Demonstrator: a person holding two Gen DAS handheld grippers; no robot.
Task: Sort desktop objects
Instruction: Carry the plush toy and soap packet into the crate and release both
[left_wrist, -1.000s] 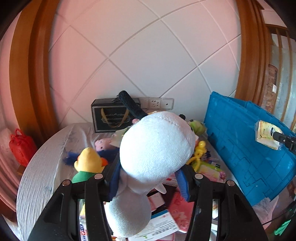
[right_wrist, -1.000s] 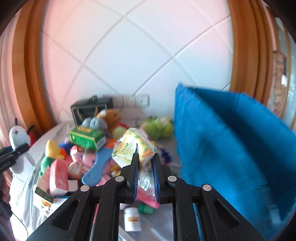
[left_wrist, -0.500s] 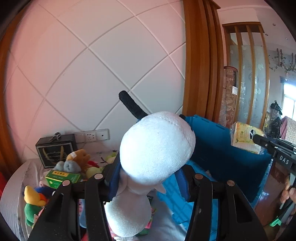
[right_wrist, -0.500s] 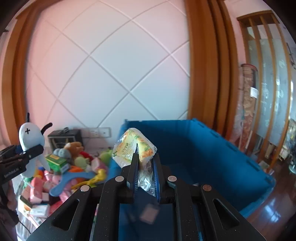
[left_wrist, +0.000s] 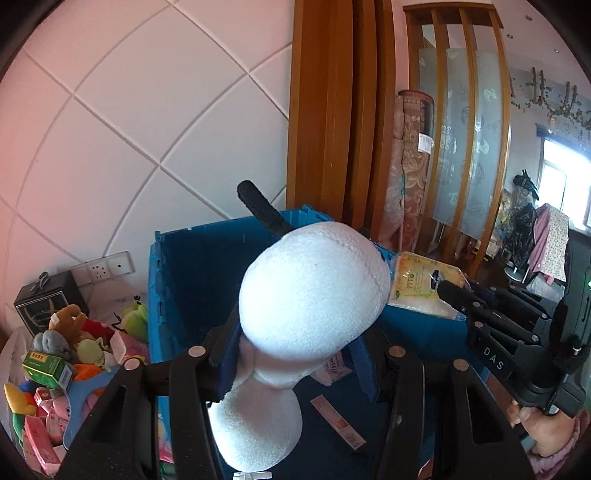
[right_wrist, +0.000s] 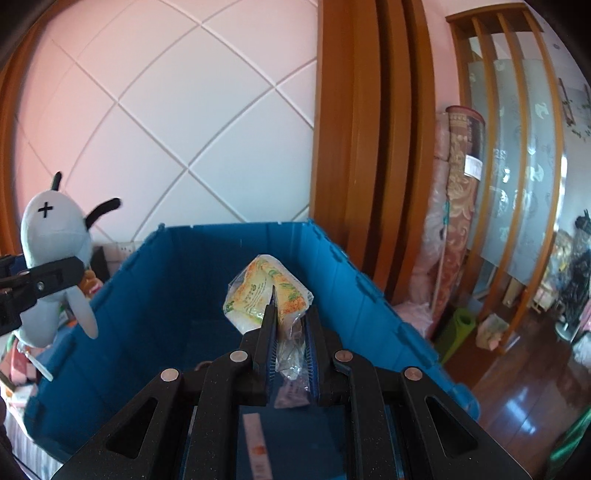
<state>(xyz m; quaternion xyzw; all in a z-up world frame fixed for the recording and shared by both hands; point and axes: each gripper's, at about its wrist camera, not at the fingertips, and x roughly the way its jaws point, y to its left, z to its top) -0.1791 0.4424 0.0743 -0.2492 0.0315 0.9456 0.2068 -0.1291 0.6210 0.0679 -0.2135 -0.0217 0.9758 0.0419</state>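
Note:
My left gripper (left_wrist: 295, 343) is shut on a white plush dog with black ears (left_wrist: 314, 295) and holds it above the open blue crate (left_wrist: 192, 273). The dog also shows at the left of the right wrist view (right_wrist: 55, 258), over the crate's left wall. My right gripper (right_wrist: 290, 325) is shut on a yellow snack packet in clear wrap (right_wrist: 266, 295), held over the inside of the blue crate (right_wrist: 332, 266). The packet and right gripper show at the right of the left wrist view (left_wrist: 421, 284).
A heap of plush toys and small boxes (left_wrist: 62, 354) lies on the table left of the crate, with a black box (left_wrist: 48, 306) by the wall sockets. Flat packets (left_wrist: 340, 424) lie on the crate floor. A wooden door frame (right_wrist: 369, 147) stands behind.
Both grippers have swung right from the toy heap to over the blue crate, each still holding its object. The crate interior now fills the lower views.

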